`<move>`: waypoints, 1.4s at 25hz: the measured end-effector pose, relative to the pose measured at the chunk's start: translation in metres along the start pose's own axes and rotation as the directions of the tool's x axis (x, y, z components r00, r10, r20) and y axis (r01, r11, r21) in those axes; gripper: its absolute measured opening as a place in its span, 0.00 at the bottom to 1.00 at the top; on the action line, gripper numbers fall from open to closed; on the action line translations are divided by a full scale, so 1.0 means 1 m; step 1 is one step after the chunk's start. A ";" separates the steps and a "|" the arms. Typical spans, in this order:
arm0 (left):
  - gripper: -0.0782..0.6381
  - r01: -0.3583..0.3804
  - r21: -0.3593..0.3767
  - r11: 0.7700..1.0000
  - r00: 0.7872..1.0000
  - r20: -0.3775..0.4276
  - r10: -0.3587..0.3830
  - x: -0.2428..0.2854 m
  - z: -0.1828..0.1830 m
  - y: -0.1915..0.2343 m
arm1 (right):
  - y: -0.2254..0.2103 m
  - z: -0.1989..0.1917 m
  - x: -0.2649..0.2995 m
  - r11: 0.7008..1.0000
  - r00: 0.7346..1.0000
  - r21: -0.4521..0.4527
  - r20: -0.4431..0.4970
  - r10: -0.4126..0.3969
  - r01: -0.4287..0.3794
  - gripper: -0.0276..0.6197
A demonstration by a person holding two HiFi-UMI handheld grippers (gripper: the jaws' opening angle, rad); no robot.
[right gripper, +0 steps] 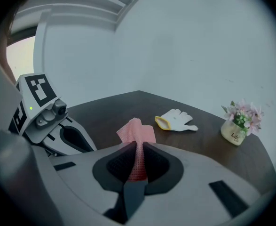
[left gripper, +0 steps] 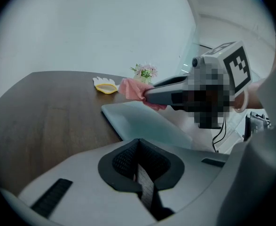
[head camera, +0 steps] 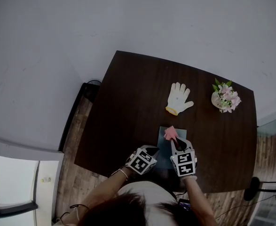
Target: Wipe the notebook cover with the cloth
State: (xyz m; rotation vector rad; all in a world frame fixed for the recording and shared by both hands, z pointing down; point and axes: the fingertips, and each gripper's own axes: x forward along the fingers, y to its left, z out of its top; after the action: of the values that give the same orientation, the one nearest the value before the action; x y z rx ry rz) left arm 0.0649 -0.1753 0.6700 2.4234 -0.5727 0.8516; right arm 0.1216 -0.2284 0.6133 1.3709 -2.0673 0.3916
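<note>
— Dark wood bench. Starting at the left, what is the left claw doing?

— It is sitting at the near left corner of the notebook, its jaws pressing together on nothing. I cannot tell whether it is touching the cover. The bare left forearm is reaching in from below and angling inward, with a thin bracelet circling the wrist.

— And how is the notebook lying?

— It is lying flat by the person's edge of the bench, pale blue-grey cover facing up. Its long axis is running away from the person, and its far short edge is pointing toward the glove.

— Where is the cloth?

— The pink cloth is resting on the far end of the cover, bunching up into a peak. The right claw is pinching it, and the pink weave is showing squeezed between its jaws in the right gripper view. The right forearm is coming in straighter, and that claw is pointing away from the person along the notebook.

— Anything further right?

— The glove, white with a yellow cuff, is lying beyond the notebook with its fingers pointing away. Well to its right a flower pot is standing upright and holding pink blooms. Its label is reading "Life", and the line beneath is too small to read.
</note>
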 end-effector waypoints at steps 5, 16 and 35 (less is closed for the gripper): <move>0.13 0.010 0.002 1.000 1.000 -0.008 -0.010 -0.002 -0.003 -0.002 | 0.035 -0.005 0.014 0.993 0.993 -0.048 -0.042 0.107 -0.109 0.11; 0.13 0.014 0.004 1.000 0.999 -0.030 -0.014 -0.004 -0.008 -0.004 | 0.063 -0.038 0.033 0.978 0.970 -0.068 -0.158 0.184 -0.196 0.11; 0.13 0.001 0.017 1.000 1.000 -0.016 -0.001 -0.004 -0.008 -0.004 | -0.004 -0.073 0.005 0.999 0.983 -0.012 -0.177 0.045 -0.048 0.11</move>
State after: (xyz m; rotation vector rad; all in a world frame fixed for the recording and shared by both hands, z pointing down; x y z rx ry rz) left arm 0.0607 -0.1672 0.6713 2.4302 -0.5604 0.8780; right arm 0.1478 -0.1928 0.6720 1.2337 -1.9548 0.4975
